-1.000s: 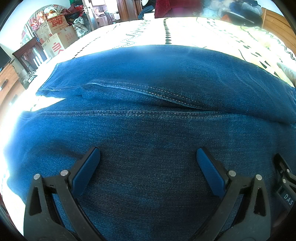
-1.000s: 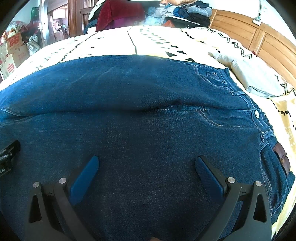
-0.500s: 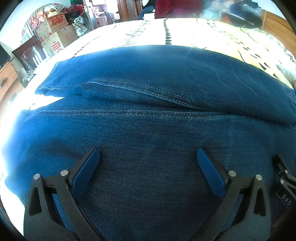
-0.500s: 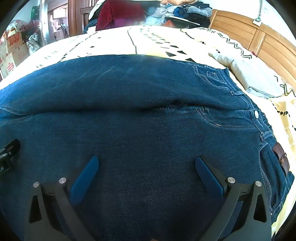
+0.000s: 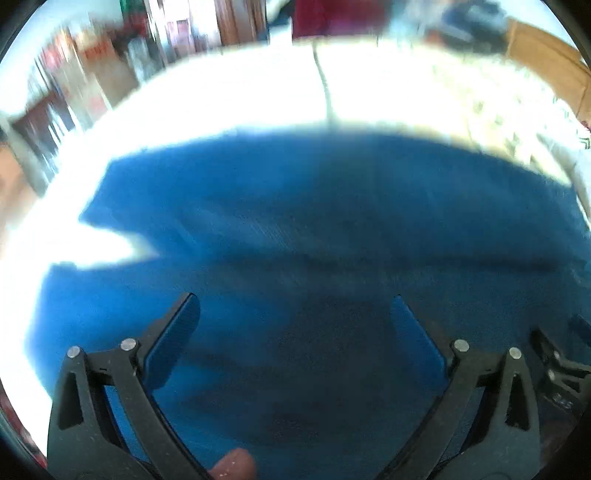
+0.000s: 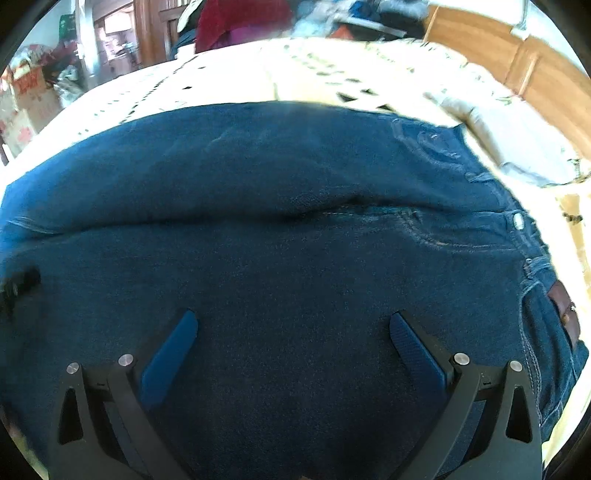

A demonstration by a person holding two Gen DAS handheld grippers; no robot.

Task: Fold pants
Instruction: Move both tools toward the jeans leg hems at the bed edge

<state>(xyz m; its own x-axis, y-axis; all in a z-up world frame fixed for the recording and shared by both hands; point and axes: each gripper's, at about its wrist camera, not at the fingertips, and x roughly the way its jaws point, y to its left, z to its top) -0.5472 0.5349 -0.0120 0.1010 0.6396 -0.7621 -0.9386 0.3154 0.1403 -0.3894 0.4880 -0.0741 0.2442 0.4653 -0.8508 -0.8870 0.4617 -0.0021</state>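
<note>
Dark blue jeans lie flat across a bed, both legs side by side, the waistband with button and brown patch at the right. In the blurred left wrist view the jeans show their leg ends at the left. My left gripper is open and empty, just above the near leg. My right gripper is open and empty over the thigh area. Part of the right gripper shows at the right edge of the left wrist view.
The bed has a cream patterned cover. A grey pillow and a wooden headboard are at the right. Piled clothes lie at the far side. Cardboard boxes stand at the left.
Both views have pulled back and up from the jeans; the left wrist view is motion-blurred and shows more of the bed. Both grippers stay open.
</note>
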